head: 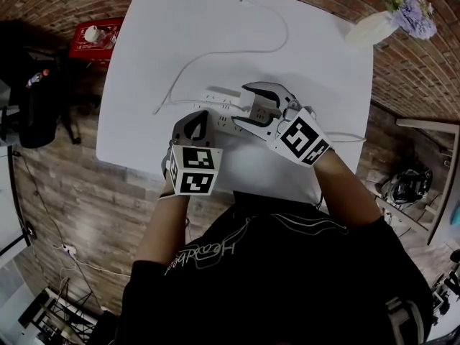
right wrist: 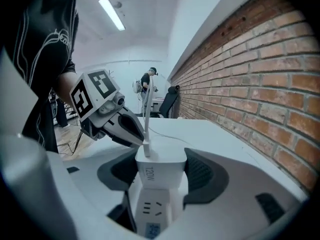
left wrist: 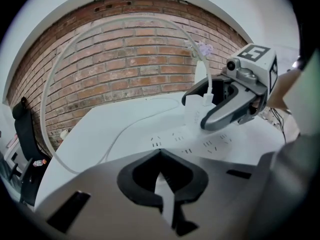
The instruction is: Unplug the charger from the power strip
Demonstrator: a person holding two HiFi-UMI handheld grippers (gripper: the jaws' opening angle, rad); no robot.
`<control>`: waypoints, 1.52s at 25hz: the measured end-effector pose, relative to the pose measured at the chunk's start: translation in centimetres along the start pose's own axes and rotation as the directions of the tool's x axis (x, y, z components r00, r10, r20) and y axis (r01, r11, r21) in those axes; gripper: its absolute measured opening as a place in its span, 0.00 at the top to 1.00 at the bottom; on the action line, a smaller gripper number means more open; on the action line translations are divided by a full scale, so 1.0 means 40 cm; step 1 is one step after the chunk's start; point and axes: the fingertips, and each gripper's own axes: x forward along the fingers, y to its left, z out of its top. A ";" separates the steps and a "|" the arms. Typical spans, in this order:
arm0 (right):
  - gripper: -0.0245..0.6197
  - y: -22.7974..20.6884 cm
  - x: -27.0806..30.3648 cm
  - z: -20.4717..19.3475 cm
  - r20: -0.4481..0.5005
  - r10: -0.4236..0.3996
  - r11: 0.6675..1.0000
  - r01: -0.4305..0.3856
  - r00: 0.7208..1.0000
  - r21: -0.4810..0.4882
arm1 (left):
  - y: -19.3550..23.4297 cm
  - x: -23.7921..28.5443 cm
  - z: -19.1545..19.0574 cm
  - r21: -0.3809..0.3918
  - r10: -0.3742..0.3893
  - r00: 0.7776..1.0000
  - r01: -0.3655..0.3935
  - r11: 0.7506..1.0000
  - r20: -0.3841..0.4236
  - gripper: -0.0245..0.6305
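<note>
**Charger** [right wrist: 160,170]: small white block marked 120W, upright on the power strip [head: 215,106] toward the near side of the table [head: 215,20]. Clamped across its two flanks by the right gripper [head: 240,103]. Whether fully seated or just started out of the socket, not discernible. Cable [head: 277,43] rising from its top face, then looping loose across the table.

**Left gripper** [head: 195,121]: jaws together, nothing clearly held, only a thin white sliver showing in the slit. Tips down at the near end of the strip, probably pinning it.

**Handling, as judged:** light and rigid, with a smooth plastic casing liable to slip under a weak pinch. Prongs probably tight in the socket, so resistance greater than weight. Best hold low on the flat flanks, as here, never by the soft cable. Straight pull along the prongs, away from the strip. Strip itself light enough to lift along unless held down.

**Surface:** plain white tabletop, smooth, probably offering the strip little friction. Vase [head: 375,26] of pale flowers at the far right corner, well apart.

**Room:** brick wall [left wrist: 140,59] behind the table and wood-plank floor [head: 65,185]. Red box [head: 97,38] off the far left side, black chair [left wrist: 22,129] by the wall, strip light [right wrist: 112,13] overhead.
</note>
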 end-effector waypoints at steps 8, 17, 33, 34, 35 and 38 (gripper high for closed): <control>0.57 -0.019 -0.007 -0.020 0.018 0.005 0.991 -0.008 1.000 0.131 | -0.007 0.003 0.003 0.032 0.011 1.000 -0.011 0.999 -0.004 0.96; 0.57 -0.009 -0.009 -0.015 -0.001 0.003 0.998 -0.003 1.000 0.066 | -0.010 0.004 0.004 0.032 0.002 1.000 -0.002 0.999 -0.007 0.96; 0.57 -0.024 -0.017 -0.020 -0.004 0.003 0.989 -0.003 1.000 0.147 | -0.014 0.008 0.011 0.031 -0.009 1.000 0.009 0.999 -0.005 0.96; 0.57 -0.016 -0.016 -0.015 -0.015 -0.001 0.996 0.002 1.000 0.092 | -0.014 0.009 0.011 0.031 -0.008 1.000 0.009 0.999 -0.004 0.96; 0.57 -0.007 -0.015 -0.008 -0.026 -0.007 1.000 0.008 1.000 0.028 | -0.013 0.009 0.011 0.029 -0.008 1.000 0.008 1.000 -0.004 0.96; 0.57 -0.002 -0.032 0.037 0.045 -0.005 1.000 0.006 0.999 -0.013 | -0.011 0.011 0.012 0.027 -0.010 1.000 0.011 1.000 -0.007 0.96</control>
